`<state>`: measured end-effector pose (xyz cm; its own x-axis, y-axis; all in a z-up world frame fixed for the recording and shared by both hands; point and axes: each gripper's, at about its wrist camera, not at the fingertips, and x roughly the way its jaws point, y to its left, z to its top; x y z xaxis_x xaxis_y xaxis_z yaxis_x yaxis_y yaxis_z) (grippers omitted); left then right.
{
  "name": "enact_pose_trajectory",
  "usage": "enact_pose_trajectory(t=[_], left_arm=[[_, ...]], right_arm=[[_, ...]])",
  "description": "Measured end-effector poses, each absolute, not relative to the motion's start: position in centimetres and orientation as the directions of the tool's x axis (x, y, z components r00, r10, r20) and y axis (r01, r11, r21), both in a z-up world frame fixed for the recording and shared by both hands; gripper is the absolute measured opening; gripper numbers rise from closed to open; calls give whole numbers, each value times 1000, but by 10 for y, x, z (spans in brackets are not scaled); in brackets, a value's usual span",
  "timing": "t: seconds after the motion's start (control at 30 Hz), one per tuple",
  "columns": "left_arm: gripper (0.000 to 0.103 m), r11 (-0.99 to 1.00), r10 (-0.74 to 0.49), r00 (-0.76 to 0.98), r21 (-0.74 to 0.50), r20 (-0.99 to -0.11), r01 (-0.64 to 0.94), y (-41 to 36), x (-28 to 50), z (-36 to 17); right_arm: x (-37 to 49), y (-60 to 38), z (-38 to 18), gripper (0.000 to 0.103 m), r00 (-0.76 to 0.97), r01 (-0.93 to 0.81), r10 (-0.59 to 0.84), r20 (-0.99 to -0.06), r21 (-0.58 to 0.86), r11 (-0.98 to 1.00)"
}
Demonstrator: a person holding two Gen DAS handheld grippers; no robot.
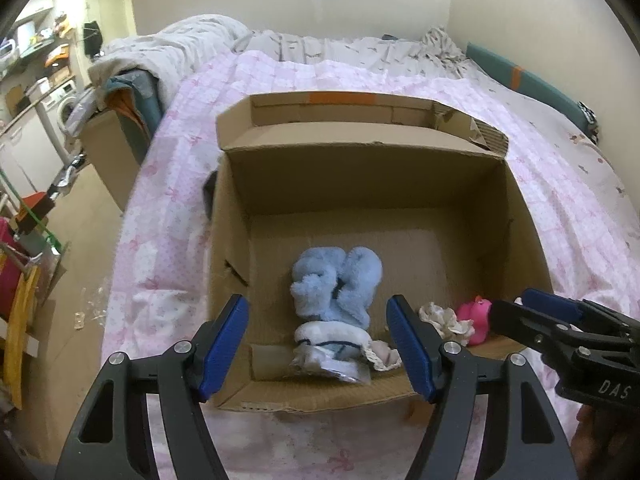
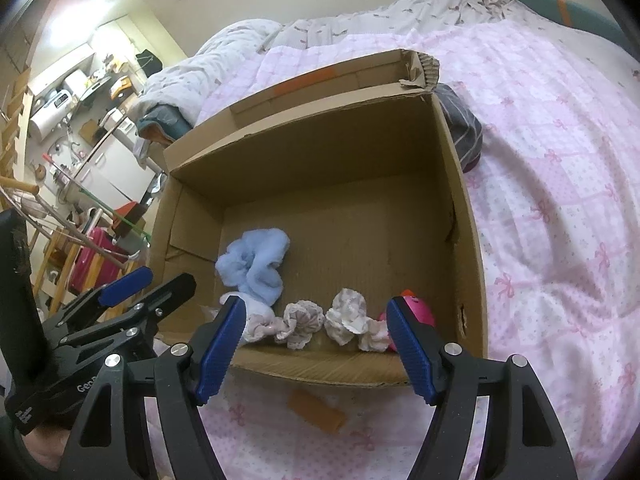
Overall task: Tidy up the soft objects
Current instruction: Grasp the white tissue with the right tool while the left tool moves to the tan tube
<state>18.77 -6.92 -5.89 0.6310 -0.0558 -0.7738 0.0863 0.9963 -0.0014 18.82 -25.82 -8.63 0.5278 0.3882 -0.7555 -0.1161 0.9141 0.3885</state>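
Both grippers hang wide open and empty above the near edge of the cardboard box (image 1: 360, 184) on the bed (image 1: 560, 208). The left gripper (image 1: 318, 344) frames the blue fleece mittens (image 1: 336, 284); the right gripper (image 2: 316, 344) frames the frilly socks (image 2: 344, 316) inside, touching nothing.

Brown corrugated cardboard box (image 2: 460, 216) with an orange tape strip on its far flap. Inside: fluffy light-blue plush mittens (image 1: 336, 284), cream lace-edged fabric bundles with a faint print (image 2: 346, 316), a hot-pink soft toy (image 2: 420, 312). Bed quilt (image 2: 560, 184) pale pink patchwork, pink bows and dots. Dark grey striped cloth (image 2: 464, 132) beside the box. Both hand-held grippers black with blue pads (image 1: 224, 340).
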Motion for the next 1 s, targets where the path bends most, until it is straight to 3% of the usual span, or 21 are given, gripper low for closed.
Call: enact_pose_trajectory(t=[0.67, 0.8, 1.0], left_arm=[[69, 998, -61, 662, -38, -747, 48, -48, 138, -41], [69, 997, -73, 654, -46, -753, 59, -50, 132, -44], [69, 996, -86, 625, -53, -776, 70, -57, 131, -53]], right_arm=[[136, -312, -72, 77, 578, 22, 290, -762, 370, 929], [124, -319, -84, 77, 523, 64, 271, -808, 354, 933], [116, -329, -131, 77, 290, 146, 210, -934, 260, 955]])
